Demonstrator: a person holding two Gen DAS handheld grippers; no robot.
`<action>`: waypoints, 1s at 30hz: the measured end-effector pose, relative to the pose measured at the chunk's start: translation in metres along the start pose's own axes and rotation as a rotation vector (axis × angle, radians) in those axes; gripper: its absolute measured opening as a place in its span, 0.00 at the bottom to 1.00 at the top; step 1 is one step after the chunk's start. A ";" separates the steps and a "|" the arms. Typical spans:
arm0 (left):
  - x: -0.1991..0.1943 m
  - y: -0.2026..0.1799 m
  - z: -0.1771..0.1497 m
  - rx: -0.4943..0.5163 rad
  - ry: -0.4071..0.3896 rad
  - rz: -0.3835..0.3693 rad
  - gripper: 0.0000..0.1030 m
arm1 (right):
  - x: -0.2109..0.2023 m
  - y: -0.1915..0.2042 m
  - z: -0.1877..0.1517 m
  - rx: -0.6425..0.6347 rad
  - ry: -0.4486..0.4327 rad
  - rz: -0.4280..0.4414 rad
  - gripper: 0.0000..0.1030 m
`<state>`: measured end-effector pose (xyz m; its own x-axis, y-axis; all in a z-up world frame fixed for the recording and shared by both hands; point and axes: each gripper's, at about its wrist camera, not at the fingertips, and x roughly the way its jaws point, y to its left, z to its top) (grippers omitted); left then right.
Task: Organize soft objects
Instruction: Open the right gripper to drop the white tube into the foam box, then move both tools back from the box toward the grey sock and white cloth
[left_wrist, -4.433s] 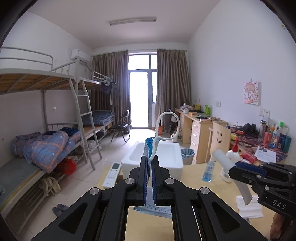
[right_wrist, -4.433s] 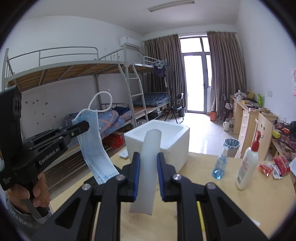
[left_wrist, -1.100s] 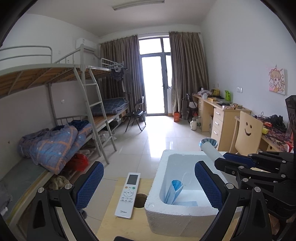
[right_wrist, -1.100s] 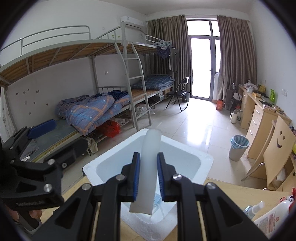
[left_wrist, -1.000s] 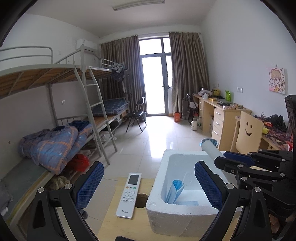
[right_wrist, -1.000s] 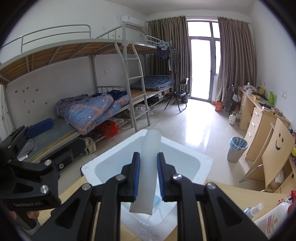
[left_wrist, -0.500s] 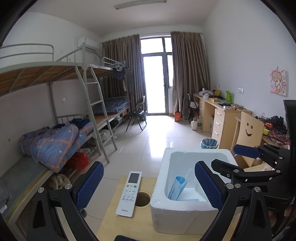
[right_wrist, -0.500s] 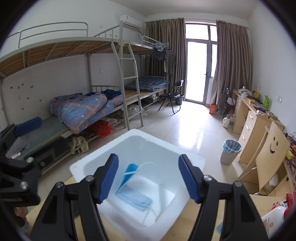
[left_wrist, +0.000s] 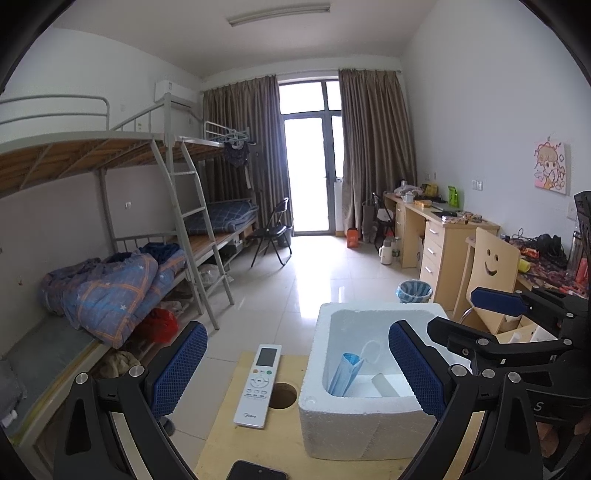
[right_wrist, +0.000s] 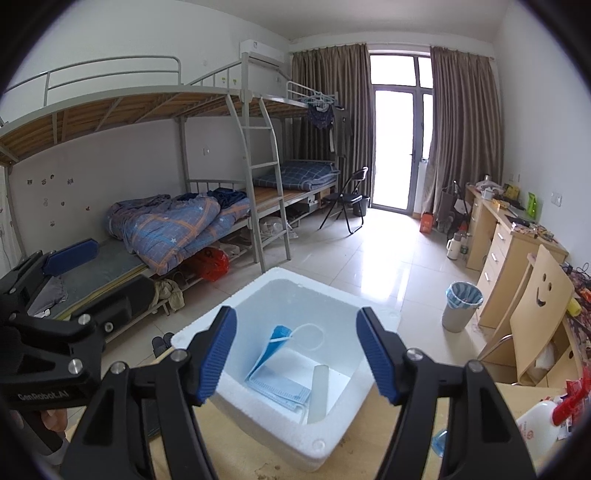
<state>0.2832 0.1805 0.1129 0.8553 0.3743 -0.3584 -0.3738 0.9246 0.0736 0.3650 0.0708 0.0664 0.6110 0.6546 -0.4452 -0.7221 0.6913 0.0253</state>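
Two soft items lie inside the white foam box (right_wrist: 280, 435): a blue face mask (right_wrist: 279, 376), slumped against the box's left inner wall with one ear loop curling up, and a pale translucent soft tube (right_wrist: 318, 391), lying on the box floor just beside the mask, toward the right wall. The two look to be touching or very nearly so; I cannot tell which.

The right gripper (right_wrist: 295, 354) hovers above the box with its jaws spread wide and nothing between the blue pads. The left gripper (left_wrist: 295, 369) is likewise wide open and empty, held near the box's left side.

The box stands at the far edge of the wooden table (left_wrist: 258, 443). A white remote (left_wrist: 258, 384) lies just beside it near the table's far left corner, next to a round cable hole.

Judgement: both visible soft items are stowed. No further soft item shows on the visible table surface, though much of it is out of view, so the task is well along, possibly complete.
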 end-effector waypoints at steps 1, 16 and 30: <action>-0.003 -0.001 0.001 0.001 -0.003 -0.001 0.96 | -0.003 0.000 0.001 0.006 -0.003 0.000 0.70; -0.062 -0.005 0.001 -0.005 -0.049 -0.015 0.97 | -0.072 0.006 -0.006 0.029 -0.054 -0.007 0.83; -0.139 -0.013 -0.018 0.007 -0.103 -0.028 0.99 | -0.150 0.022 -0.037 0.033 -0.161 -0.039 1.00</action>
<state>0.1623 0.1148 0.1446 0.8978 0.3535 -0.2628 -0.3473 0.9350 0.0713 0.2455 -0.0230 0.1002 0.6844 0.6657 -0.2974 -0.6873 0.7252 0.0416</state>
